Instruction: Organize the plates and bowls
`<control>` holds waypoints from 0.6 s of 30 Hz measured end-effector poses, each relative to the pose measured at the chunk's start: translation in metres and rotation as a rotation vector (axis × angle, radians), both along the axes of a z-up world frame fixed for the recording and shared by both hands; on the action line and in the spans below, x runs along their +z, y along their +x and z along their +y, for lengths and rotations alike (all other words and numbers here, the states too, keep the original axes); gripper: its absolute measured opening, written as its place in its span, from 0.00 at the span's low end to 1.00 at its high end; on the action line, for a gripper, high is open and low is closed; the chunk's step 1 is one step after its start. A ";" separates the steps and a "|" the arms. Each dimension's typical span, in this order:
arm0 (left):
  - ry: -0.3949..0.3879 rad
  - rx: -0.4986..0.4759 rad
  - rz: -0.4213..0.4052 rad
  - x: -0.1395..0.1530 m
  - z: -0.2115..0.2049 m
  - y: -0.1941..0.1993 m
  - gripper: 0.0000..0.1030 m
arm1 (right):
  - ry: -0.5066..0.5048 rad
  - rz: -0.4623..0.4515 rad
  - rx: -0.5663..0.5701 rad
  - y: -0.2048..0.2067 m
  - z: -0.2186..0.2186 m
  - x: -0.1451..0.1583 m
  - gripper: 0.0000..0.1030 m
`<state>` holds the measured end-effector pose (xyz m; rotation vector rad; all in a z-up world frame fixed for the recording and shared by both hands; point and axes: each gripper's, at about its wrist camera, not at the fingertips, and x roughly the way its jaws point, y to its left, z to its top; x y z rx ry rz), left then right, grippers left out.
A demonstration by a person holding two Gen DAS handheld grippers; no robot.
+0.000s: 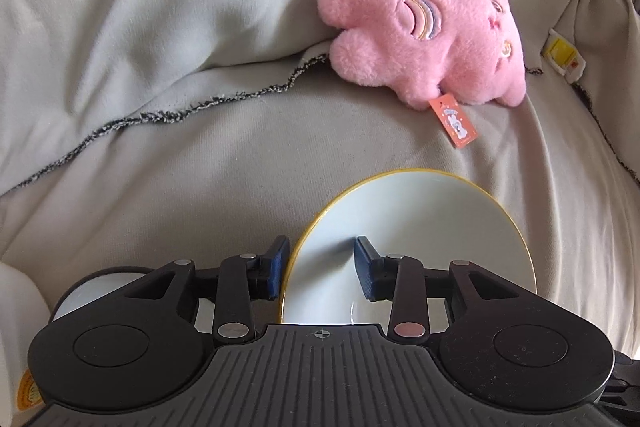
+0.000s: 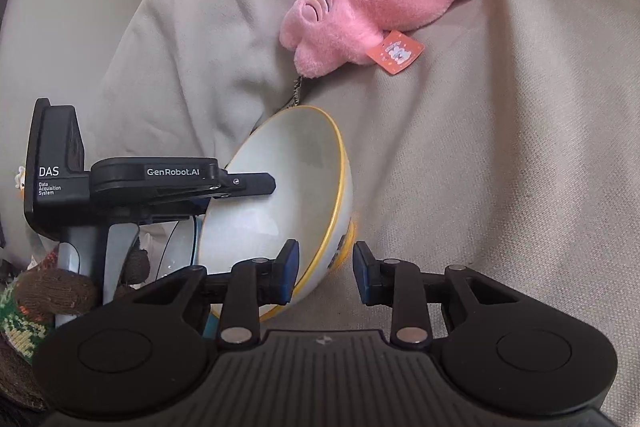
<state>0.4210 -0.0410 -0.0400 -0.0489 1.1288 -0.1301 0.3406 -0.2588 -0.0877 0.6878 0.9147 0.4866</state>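
Rumpled beige blanket [image 1: 200, 167], fuzzy pink plush [image 1: 432, 39], glossy yellow-rimmed bowl [image 2: 288, 179]

Pink plush toy [image 1: 432, 39] laid on beige blanket [image 1: 160, 27] | orange hang tag [image 1: 454, 123] attached | dark fringed edge [image 1: 180, 111] seen on blanket

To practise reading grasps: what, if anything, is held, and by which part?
Nothing is clamped: the left claw straddles the rim of the tilted bowl, jaws apart; right claw open.
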 end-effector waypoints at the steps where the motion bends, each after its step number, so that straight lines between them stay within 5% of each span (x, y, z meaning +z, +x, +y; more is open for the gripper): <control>1: 0.010 -0.006 -0.001 0.002 -0.002 -0.002 0.38 | 0.015 0.011 0.007 0.000 0.000 0.000 0.24; 9: 0.037 -0.090 0.012 0.023 -0.035 -0.066 0.38 | -0.150 -0.056 -0.038 -0.039 -0.005 0.018 0.25; 18: 0.089 -0.079 0.012 0.016 -0.031 -0.162 0.37 | -0.185 -0.081 0.001 -0.091 -0.008 0.016 0.26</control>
